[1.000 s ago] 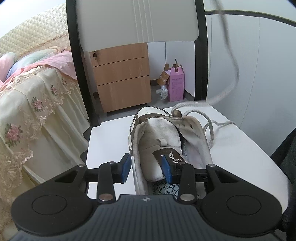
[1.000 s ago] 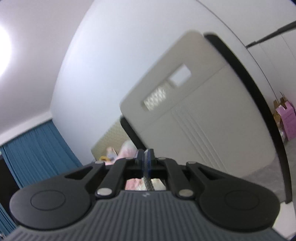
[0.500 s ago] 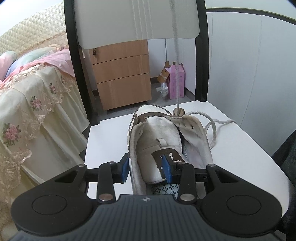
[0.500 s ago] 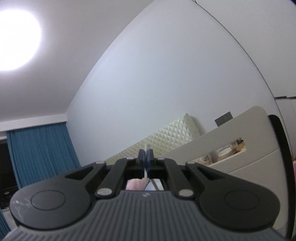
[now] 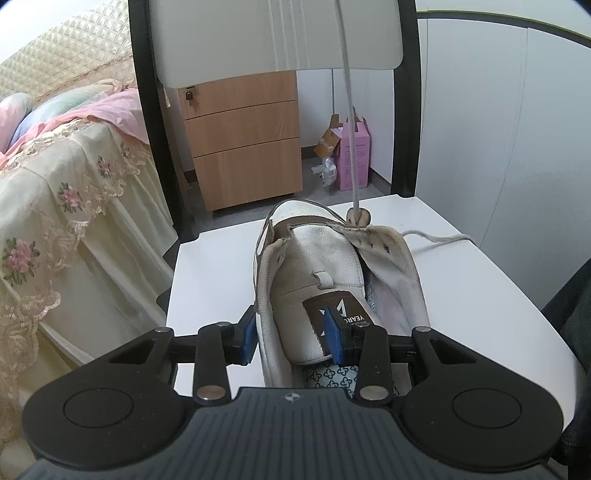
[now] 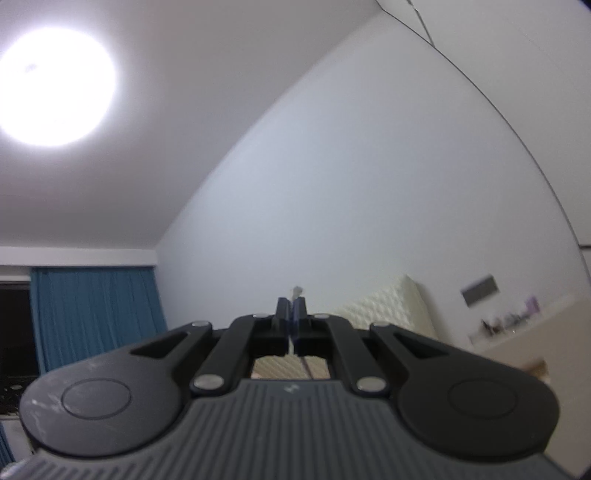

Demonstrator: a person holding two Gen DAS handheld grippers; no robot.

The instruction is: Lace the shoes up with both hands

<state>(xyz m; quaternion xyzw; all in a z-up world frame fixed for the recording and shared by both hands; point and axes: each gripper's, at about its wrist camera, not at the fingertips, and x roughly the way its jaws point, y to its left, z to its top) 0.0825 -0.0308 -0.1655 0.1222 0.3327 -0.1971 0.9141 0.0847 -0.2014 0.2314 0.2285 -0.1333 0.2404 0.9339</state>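
Note:
A white leather shoe (image 5: 325,266) lies on the white table (image 5: 461,288), toe pointing away. My left gripper (image 5: 291,338) is shut on it near the collar, one blue pad outside the left wall and the other on the brown-labelled tongue. A grey lace (image 5: 349,110) rises taut and nearly straight up from a front eyelet and leaves the top of the left wrist view. Its other end (image 5: 437,238) lies loose on the table to the right. My right gripper (image 6: 291,314) is raised toward the ceiling and shut on the lace, whose tip (image 6: 297,291) sticks out past the pads.
Behind the table stands a white panel in a black frame (image 5: 280,33). Beyond it are a wooden drawer cabinet (image 5: 243,136) and a pink box (image 5: 354,155) on the floor. A bed with a lace cover (image 5: 55,184) fills the left. Dark cloth (image 5: 569,295) is at the right edge.
The lace, slack and looping a second ago, is now pulled straight and taut. The right gripper has risen and tipped up toward the ceiling. The left gripper and shoe have stayed put.

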